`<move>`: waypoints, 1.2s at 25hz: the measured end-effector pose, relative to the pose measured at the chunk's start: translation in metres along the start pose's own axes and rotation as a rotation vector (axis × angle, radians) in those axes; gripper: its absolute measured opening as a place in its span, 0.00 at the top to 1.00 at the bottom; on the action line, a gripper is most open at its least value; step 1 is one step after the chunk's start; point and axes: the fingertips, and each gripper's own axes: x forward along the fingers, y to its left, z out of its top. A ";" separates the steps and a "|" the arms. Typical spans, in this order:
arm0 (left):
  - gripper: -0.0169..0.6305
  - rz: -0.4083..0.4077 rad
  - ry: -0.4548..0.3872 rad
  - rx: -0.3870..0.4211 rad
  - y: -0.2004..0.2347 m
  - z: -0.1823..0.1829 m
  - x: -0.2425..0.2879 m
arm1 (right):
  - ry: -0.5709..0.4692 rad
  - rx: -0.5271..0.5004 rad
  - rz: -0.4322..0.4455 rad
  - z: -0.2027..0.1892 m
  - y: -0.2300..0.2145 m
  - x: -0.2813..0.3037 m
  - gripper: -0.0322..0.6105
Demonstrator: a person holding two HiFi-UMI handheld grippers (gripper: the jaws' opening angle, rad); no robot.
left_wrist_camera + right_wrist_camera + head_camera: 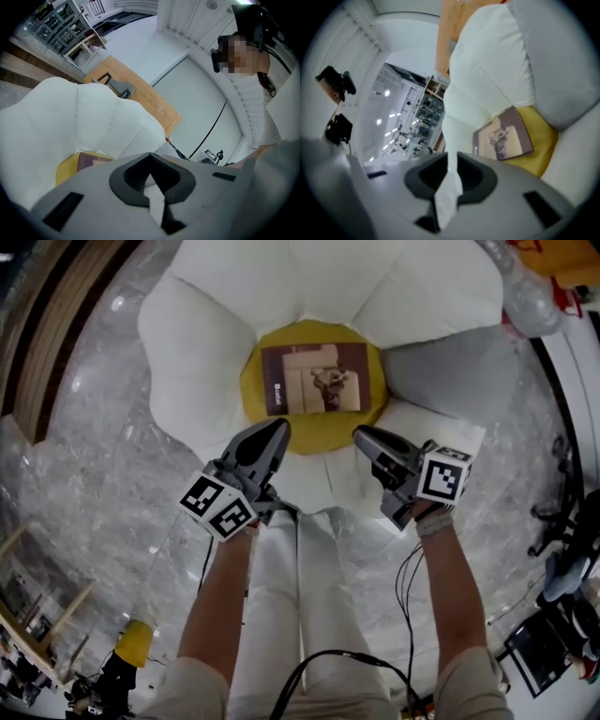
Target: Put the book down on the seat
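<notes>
Trousers, white, fill the bottom centre of the head view. Just above them, the left gripper has its jaws together on nothing. The right gripper is closing, a slim gap showing, nothing between. Beyond, upper centre, the book lies flat on the yellow middle of the seat, ringed by white petals.

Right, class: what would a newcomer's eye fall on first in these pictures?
The big flower-shaped seat with white petals fills the upper head view, and a brown book lies flat on its yellow centre. Just below it hover the left gripper and the right gripper, the right's jaws closing on nothing.
</notes>
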 end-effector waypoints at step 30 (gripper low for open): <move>0.94 -0.113 -0.018 0.080 -0.183 0.101 -0.082 | -0.201 -0.449 -0.014 0.013 0.241 -0.094 0.93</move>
